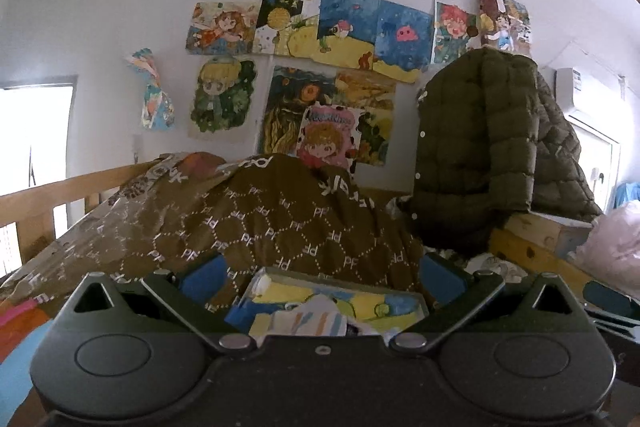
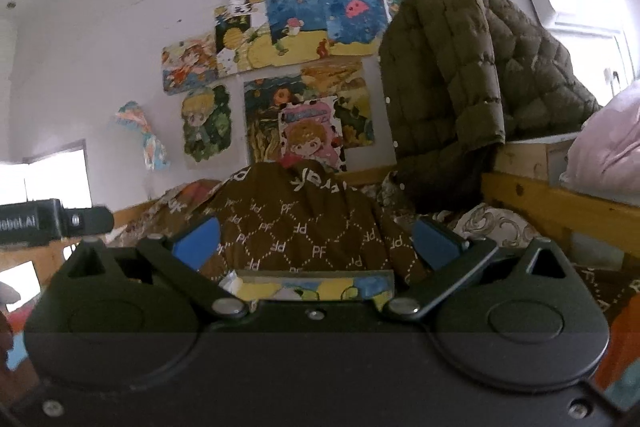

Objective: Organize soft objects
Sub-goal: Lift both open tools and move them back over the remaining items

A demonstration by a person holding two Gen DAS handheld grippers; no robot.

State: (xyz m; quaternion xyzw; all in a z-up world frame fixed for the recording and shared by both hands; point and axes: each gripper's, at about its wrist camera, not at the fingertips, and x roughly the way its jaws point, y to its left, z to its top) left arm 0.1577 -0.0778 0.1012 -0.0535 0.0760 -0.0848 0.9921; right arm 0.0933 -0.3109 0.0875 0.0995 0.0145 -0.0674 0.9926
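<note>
white wall [image 1: 120,7] fills the back, covered with a cluster of painted drawings [image 1: 320,27]. below it a bed with a wooden rail [image 1: 48,187] on the left. heaped on the bed is a brown quilt [image 1: 260,219] with white "pf" lettering and dotted diamond pattern, bunched into a mound in the middle. right of it an olive quilted jacket [image 1: 480,131] hangs draped over a raised wooden frame [image 1: 532,239], its lower edge coming down near the quilt. pink soft bundle [image 1: 612,243] sits on the frame at far right. a flat painted canvas [image 1: 340,301], yellow and blue, lies in front of the quilt mound, with a small striped cloth [image 1: 316,319] on its near edge.

left hand-held gripper [image 1: 322,273] jaws spread wide, blue pads apart, nothing held; canvas and quilt show between them but untouched. right hand-held gripper [image 2: 314,241] also wide open, empty, quilt mound beyond its fingers. the left gripper's tip pokes in at the left edge of the right wrist view.
</note>
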